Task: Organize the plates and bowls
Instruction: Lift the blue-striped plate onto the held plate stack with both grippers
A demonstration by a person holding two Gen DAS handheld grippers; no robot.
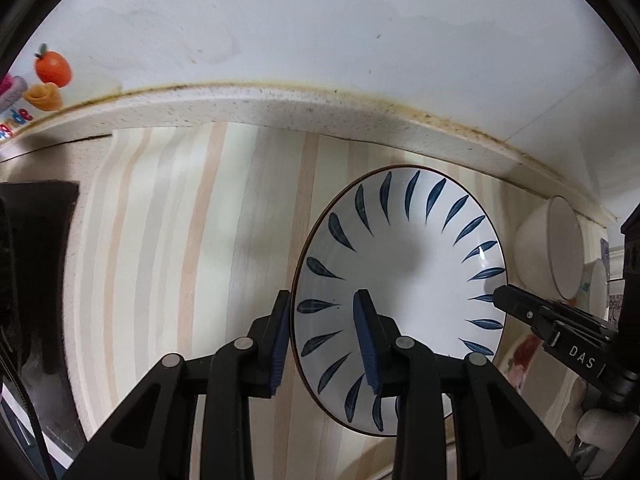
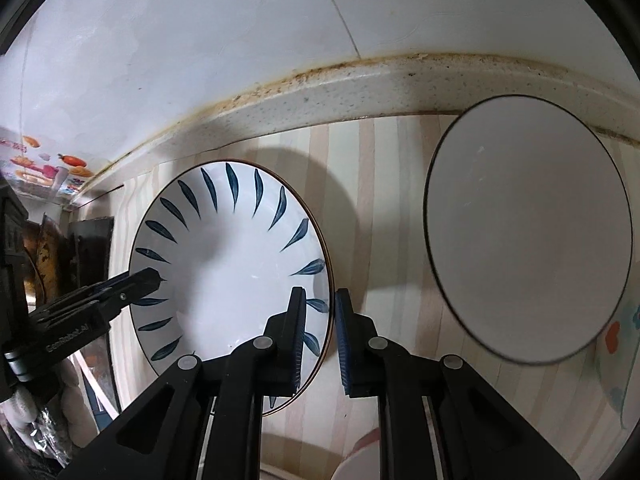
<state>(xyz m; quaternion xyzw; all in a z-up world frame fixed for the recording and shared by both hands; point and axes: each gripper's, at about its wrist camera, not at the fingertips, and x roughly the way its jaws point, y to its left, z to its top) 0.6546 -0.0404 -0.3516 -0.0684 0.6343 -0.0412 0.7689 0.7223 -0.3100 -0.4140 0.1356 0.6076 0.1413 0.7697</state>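
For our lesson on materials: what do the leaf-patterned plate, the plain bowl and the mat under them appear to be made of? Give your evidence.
Leaf-patterned plate: probably glazed ceramic; glossy white, blue painted leaves, thin dark rim.
Plain bowl: likely ceramic too; smoother, duller grey-white, dark rim line.
Mat: looks like a striped vinyl or cloth sheet; flat, low sheen. Uncertain.

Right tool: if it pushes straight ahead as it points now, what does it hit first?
The right tool straddles the near right rim of the leaf-pattern plate, so that rim comes first. Beyond lies striped mat, then the counter's back ledge. Depth is uncertain.
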